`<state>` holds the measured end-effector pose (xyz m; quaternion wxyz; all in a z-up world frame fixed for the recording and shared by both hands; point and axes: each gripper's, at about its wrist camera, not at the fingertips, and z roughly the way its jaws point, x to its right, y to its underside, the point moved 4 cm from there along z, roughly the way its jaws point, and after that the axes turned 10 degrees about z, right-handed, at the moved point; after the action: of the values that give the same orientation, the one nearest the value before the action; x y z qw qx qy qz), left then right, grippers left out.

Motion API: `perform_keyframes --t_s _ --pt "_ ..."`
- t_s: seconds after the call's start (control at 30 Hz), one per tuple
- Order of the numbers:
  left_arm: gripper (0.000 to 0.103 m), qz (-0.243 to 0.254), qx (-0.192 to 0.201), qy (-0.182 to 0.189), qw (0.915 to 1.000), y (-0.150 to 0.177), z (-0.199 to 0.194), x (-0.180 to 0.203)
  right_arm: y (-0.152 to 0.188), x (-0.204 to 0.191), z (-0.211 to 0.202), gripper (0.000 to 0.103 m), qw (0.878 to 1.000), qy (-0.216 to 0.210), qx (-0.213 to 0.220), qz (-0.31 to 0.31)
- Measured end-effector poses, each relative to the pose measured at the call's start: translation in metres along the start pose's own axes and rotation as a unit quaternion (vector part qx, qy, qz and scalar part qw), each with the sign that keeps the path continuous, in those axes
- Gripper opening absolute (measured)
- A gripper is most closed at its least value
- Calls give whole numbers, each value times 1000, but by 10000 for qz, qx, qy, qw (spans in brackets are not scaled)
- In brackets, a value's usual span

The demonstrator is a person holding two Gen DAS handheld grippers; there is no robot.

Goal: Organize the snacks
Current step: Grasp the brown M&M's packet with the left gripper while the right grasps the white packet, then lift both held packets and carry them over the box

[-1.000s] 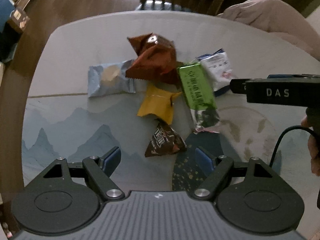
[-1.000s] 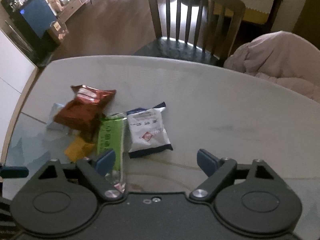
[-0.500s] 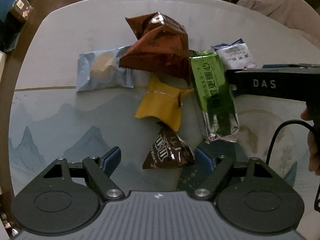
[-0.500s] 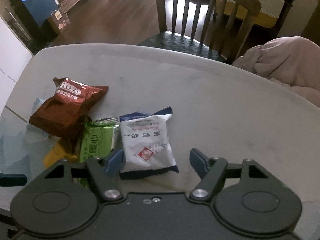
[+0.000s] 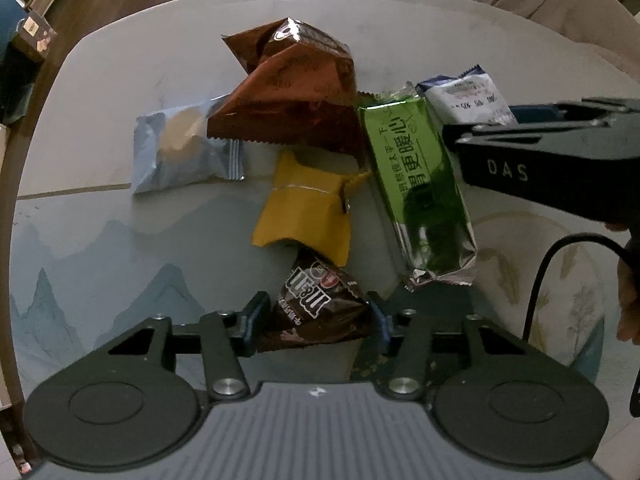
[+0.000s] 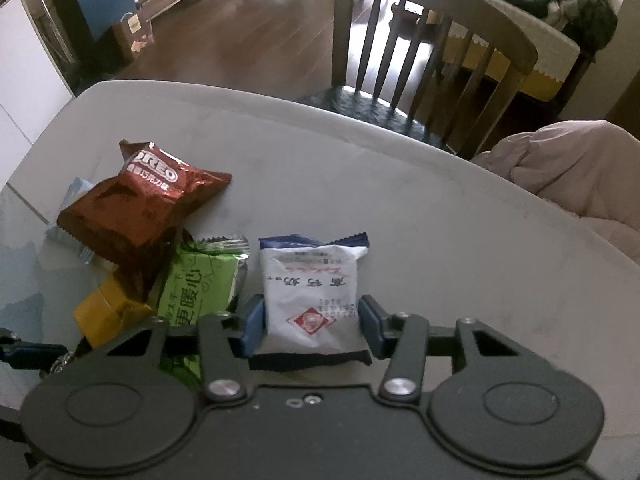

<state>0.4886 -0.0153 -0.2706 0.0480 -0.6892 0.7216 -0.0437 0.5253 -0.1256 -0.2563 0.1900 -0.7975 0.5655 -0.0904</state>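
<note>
Several snack packs lie in a heap on the round table (image 5: 120, 60). My left gripper (image 5: 316, 316) has its blue fingers (image 5: 254, 318) closed against both sides of a dark brown M&M's pack (image 5: 316, 308). My right gripper (image 6: 312, 322) has its fingers (image 6: 252, 322) against both sides of a white and blue pack (image 6: 312, 292), which also shows in the left wrist view (image 5: 466, 96). Beyond lie a brown Oreo bag (image 5: 288, 96), a green pack (image 5: 420, 188), a yellow pack (image 5: 308, 208) and a pale blue pack (image 5: 184, 148).
A wooden chair (image 6: 424, 52) stands at the table's far side. A pink blanket (image 6: 572, 176) lies at the right edge. The right gripper's body (image 5: 540, 160) and cable (image 5: 560, 264) hang over the green pack's right side. A mountain-pattern mat (image 5: 80, 248) covers the near table.
Both grippers moved forward and down onto the heap. The left one's fingers closed in on the M&M's pack, the right one's on the white and blue pack.
</note>
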Motion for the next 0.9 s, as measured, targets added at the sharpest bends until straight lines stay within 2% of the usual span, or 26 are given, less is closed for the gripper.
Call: perform_keyframes --t_s 0.3,0.47,0.77,0.9 --pt "39 -139 151 54 9998 5 -14 -8 11 18 -12 48 9988 -58 -83 481" --pt "35 -165 212 86 9996 13 -25 -13 25 26 -32 48 9975 -121 -76 691" --pt "34 -126 532 159 9984 34 -56 -14 61 25 -87 48 9966 -177 55 803" --pt "34 -152 823 148 9964 43 -88 -17 77 17 -116 48 9965 -180 169 799"
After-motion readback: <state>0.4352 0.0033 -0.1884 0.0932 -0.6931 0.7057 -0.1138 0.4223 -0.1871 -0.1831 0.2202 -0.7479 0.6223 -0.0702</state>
